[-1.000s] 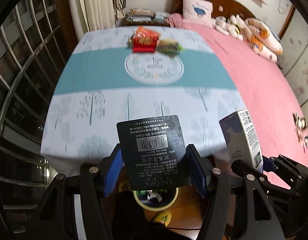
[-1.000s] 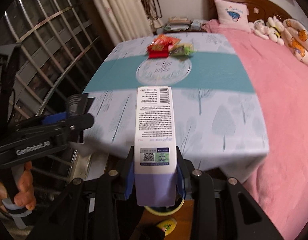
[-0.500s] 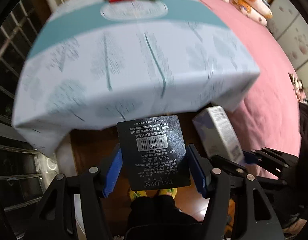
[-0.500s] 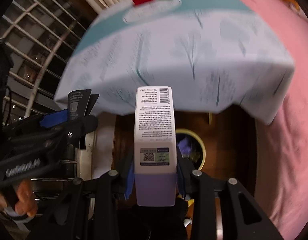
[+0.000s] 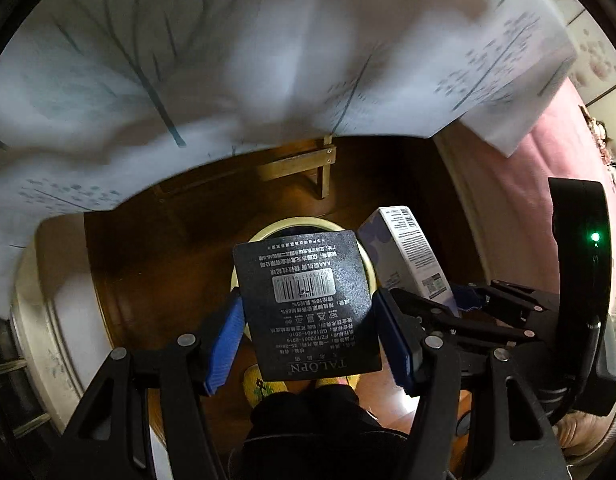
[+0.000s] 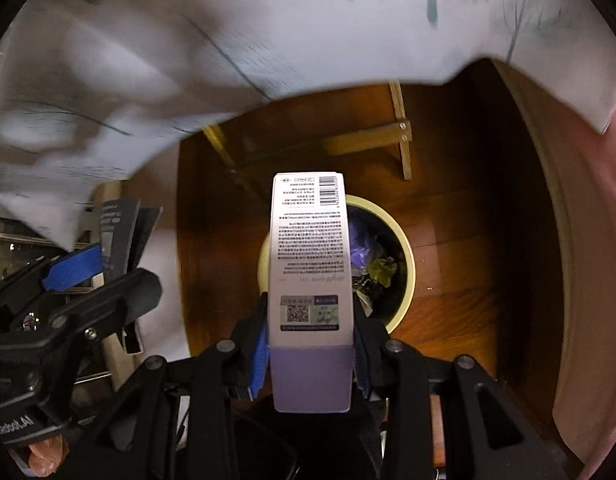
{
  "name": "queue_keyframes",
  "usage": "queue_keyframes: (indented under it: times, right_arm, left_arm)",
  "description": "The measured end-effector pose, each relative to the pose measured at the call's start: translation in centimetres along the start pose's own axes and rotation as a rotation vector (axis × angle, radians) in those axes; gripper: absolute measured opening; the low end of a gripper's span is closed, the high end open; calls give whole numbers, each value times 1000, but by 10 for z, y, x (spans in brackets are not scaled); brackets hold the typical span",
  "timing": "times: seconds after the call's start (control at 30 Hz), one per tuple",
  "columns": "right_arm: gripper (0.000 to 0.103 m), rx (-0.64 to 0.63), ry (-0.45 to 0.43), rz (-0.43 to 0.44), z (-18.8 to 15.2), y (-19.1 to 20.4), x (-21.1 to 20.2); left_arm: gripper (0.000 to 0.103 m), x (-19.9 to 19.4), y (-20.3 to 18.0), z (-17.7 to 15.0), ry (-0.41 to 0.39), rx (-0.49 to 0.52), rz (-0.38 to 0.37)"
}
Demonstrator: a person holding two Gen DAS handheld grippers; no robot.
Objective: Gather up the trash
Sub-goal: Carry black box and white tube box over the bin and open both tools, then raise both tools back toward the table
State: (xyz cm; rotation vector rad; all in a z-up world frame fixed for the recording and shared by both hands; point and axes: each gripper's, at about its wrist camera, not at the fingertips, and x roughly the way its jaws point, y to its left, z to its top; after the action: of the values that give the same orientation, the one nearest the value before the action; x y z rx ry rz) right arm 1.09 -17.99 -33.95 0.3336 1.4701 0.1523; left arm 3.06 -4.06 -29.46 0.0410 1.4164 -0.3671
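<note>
The black card packet (image 5: 308,304) sits dead centre in the left wrist view, clamped between the blue pads of the left gripper (image 5: 310,330), barcode side up (text reads upside down). In the right wrist view the tall white and purple box (image 6: 311,264) fills the middle, pinched by the jaws of the right gripper (image 6: 310,354). Both hang right over the round trash bin (image 6: 404,248) with the pale yellow rim, which already has crumpled purple and green stuff inside. The bin stands on the dark wood floor (image 6: 460,280). A pale tree-print cloth (image 5: 228,60) blurs across the top of both frames, with a pink bedspread (image 5: 548,184) along the right edge.
</note>
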Motion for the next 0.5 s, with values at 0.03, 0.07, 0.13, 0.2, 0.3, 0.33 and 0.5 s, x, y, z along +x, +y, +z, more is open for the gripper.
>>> queue_keyframes:
  times: [0.03,0.07,0.13,0.2,0.3,0.33,0.5]
  right_arm:
    - [35,2,1,0,-1,-1,5]
    - [35,6,3,-2,0,-4,13]
    - [37,10,7,2,1,-3,24]
    - [40,17,9,8,-1,-7,30]
    - [55,24,-5,3,-1,-11,32]
    - [57,26,-10,3,-2,-11,32]
    - [57,38,-25,-11,-3,-12,25]
  left_arm:
    - [62,6,1,-1,-3,-1,1]
    - [62,14,3,-1,-5,-6,3]
    - [63,24,6,-2,2,-14,3]
    - [71,32,9,-3,12,-24,-3]
    - [93,36,14,-5,18,-32,7]
    - [95,36,15,-5,18,-33,11]
    - [95,28,25,-3,8,-56,32]
